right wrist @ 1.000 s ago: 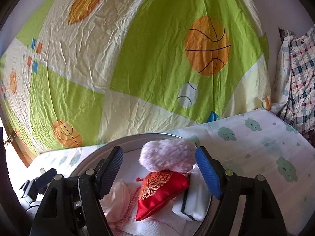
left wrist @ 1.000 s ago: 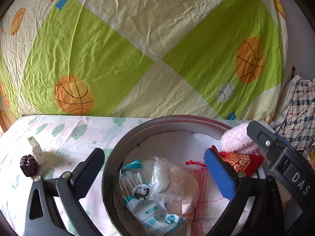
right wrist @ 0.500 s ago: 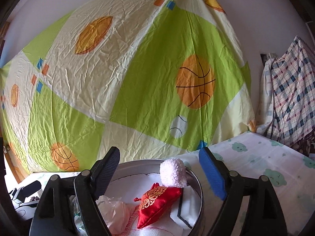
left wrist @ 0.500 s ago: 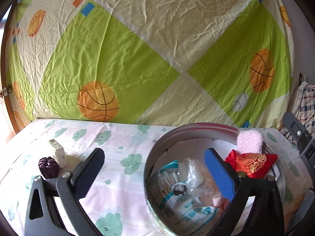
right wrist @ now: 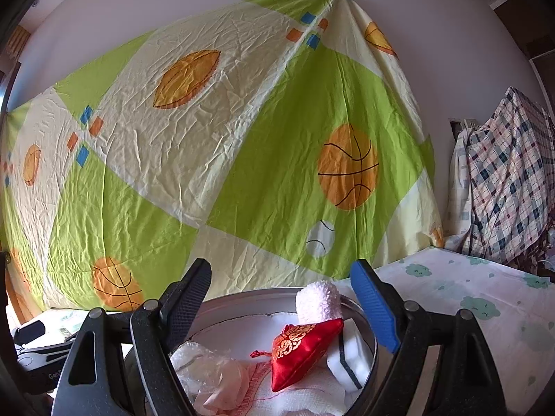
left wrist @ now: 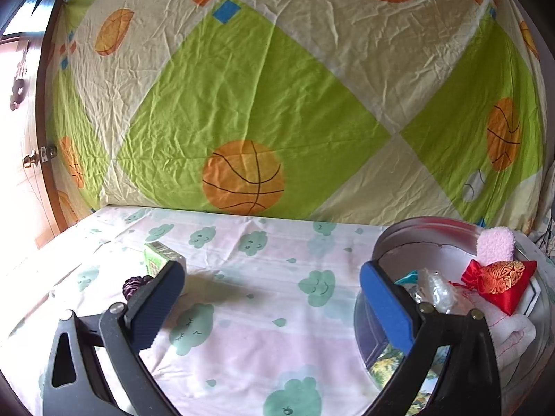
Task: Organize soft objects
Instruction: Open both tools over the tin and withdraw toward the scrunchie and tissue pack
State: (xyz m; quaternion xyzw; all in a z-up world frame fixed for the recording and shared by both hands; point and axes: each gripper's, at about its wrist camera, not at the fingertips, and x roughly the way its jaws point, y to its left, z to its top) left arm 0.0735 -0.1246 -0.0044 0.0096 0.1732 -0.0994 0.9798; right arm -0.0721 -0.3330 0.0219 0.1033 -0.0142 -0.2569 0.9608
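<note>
Left gripper [left wrist: 270, 286]: jaws spread wide over the cloud-print sheet [left wrist: 242, 312], nothing between the pads.
Right gripper [right wrist: 281, 298]: jaws wide and empty, level above the round metal tin [right wrist: 242, 303].
Tin's load: a red embroidered pouch [right wrist: 301, 350] lies on top, touching a fluffy pink-white pom-pom [right wrist: 317, 300] at the far rim; crumpled clear plastic [right wrist: 204, 371] and pink-edged white cloth [right wrist: 305, 398] lie below.
Only the left wrist view shows: a small green carton [left wrist: 161, 256] and a dark purple ruffled item [left wrist: 137, 284] on the sheet, just beside the left finger, well apart from the tin [left wrist: 433, 228]; also a door knob [left wrist: 31, 159] at the far left.
Only the right wrist view shows: a white block with a black stripe [right wrist: 348, 364] against the tin's right wall, a plaid cloth [right wrist: 503, 187] hanging at right, and the other tool's dark body [right wrist: 31, 357] at lower left.
Shared backdrop: a green-and-cream basketball-print sheet [left wrist: 277, 104] hung behind the bed.
</note>
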